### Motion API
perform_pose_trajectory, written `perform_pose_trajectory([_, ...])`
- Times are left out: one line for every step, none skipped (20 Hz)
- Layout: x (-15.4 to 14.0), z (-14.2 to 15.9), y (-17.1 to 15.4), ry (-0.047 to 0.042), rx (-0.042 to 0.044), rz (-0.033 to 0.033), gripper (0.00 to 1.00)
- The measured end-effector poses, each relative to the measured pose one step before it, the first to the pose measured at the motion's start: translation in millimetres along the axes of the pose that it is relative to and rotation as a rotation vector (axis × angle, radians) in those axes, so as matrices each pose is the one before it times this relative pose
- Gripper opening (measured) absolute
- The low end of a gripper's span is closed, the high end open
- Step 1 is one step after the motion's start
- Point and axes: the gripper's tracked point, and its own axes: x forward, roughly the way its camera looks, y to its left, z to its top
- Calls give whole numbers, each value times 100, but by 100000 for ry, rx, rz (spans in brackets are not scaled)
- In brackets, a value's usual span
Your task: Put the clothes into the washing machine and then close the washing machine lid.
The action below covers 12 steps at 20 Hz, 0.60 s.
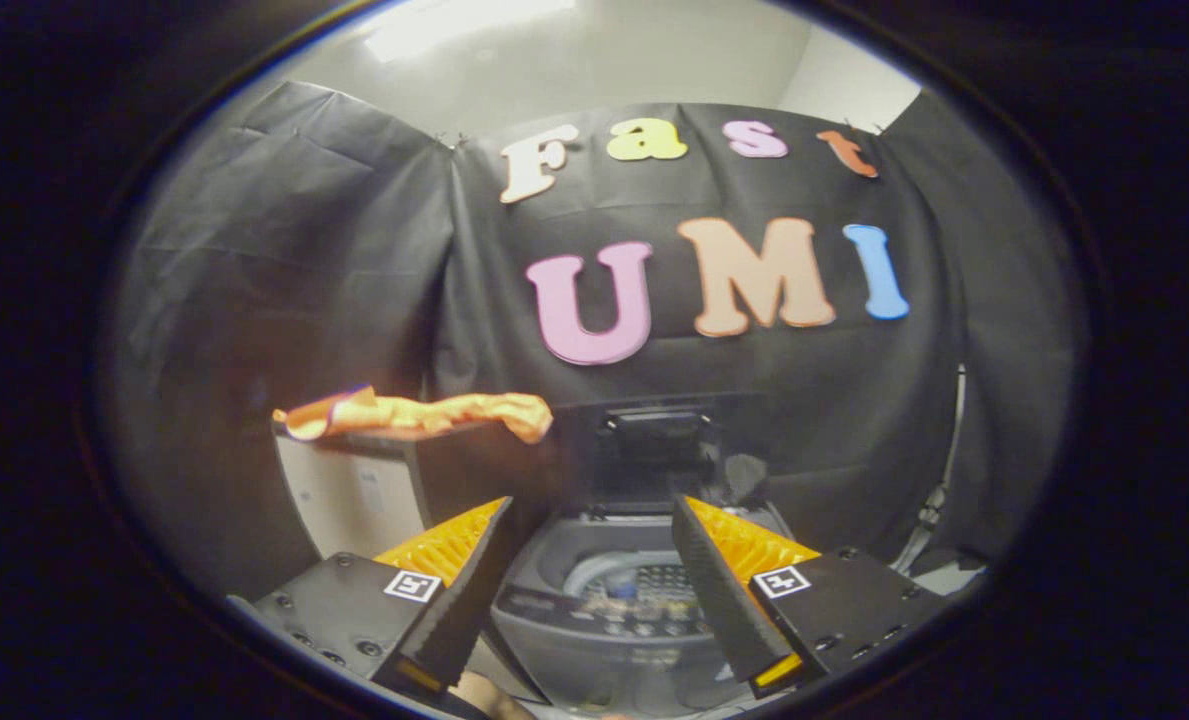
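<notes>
An orange cloth [424, 412] lies crumpled along the top of a pale box [349, 495], beyond my left finger and off to its left. A small grey top-loading washing machine [554, 565] stands just ahead and below, seen between my fingers, with its perforated drum [654, 580] exposed. Its dark lid [654, 450] is raised upright at the back. My gripper [590, 500] is open, nothing between its fingers, hovering above the machine's front.
The pale box stands right beside the washer on its left. A light cable [939, 490] hangs down the black cloth wall to the right of the machine. The wall closes the space behind both.
</notes>
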Motion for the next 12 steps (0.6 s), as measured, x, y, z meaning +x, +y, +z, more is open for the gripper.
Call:
perform_pose_trajectory([1820, 1315, 1998, 316, 329, 3925, 97])
perform_pose_trajectory([1794, 1135, 2081, -798, -754, 4322, 97])
perform_pose_trajectory([1748, 1150, 1873, -382, -1305, 3779, 97])
perform_pose_trajectory([1665, 1002, 1537, -61, -1599, 2966, 97])
perform_pose_trajectory([1571, 1017, 1717, 18, -1780, 3161, 97])
perform_pose_trajectory([1617, 761, 1777, -66, -1130, 3327, 97])
perform_pose_trajectory([1491, 726, 1524, 86, -242, 2891, 98])
perform_pose_trajectory([1471, 699, 1593, 97, 342, 3343, 98])
perform_pose_trajectory([1588, 468, 1527, 562, 366, 2925, 98])
perform_pose_trajectory([1298, 48, 904, 1247, -661, 1401, 98])
perform_pose_trajectory([1238, -315, 714, 2147, -1512, 889, 99])
perform_pose_trajectory([1155, -491, 688, 2175, -1612, 413, 99])
